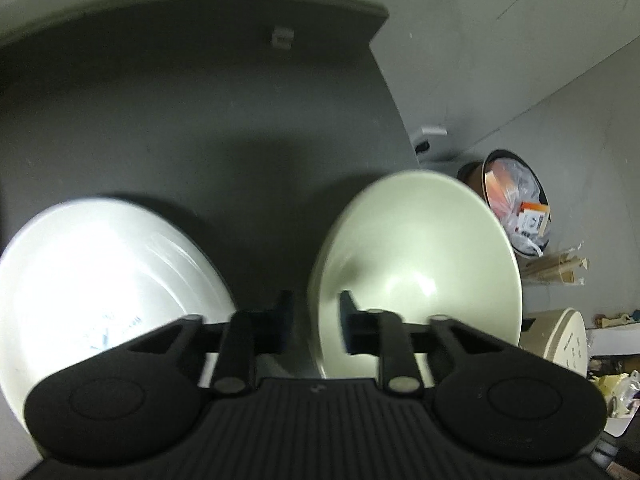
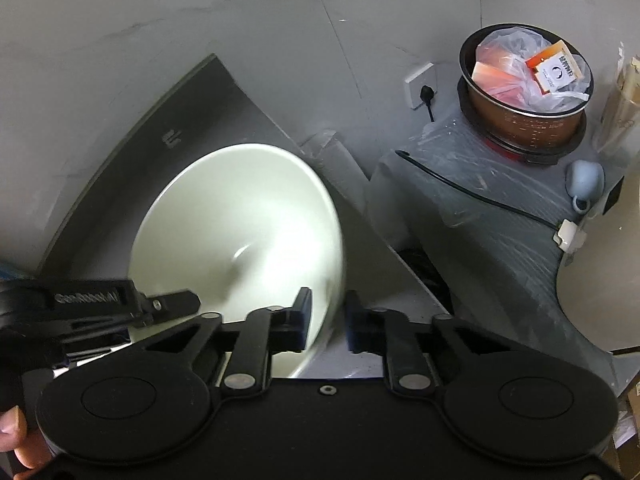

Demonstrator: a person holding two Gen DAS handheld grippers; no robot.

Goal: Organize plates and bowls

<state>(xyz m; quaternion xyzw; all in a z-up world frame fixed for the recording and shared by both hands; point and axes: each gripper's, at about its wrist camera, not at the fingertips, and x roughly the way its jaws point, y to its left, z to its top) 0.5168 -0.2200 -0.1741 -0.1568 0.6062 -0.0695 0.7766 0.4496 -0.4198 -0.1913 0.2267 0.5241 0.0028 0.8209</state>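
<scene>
The pale green bowl (image 1: 420, 264) sits on the dark grey tabletop (image 1: 200, 120), close to its right-hand edge, with both grippers at its rim. The left gripper (image 1: 316, 322) straddles the bowl's left rim — one finger outside, the other inside the bowl — with the jaws parted; whether the pads actually press the rim cannot be told through the blur. To its left, just beside it on the same tabletop, lies a white plate (image 1: 108, 280), glaring under the light (a faint bluish print shows near its near edge).

In the right wrist view the right gripper (image 2: 326, 320) stands likewise astride the bowl's (image 2: 240, 232) near right rim, its jaws apart with the rim in the gap, contact unclear. The left tool's black body (image 2: 100, 308) reaches in from the left over the bowl's far side.

Off the table, a brown pot (image 2: 524, 92) stuffed with a plastic bag rests on a wrapped grey bundle (image 2: 460, 208); a wall socket (image 2: 420, 84) is beside it
</scene>
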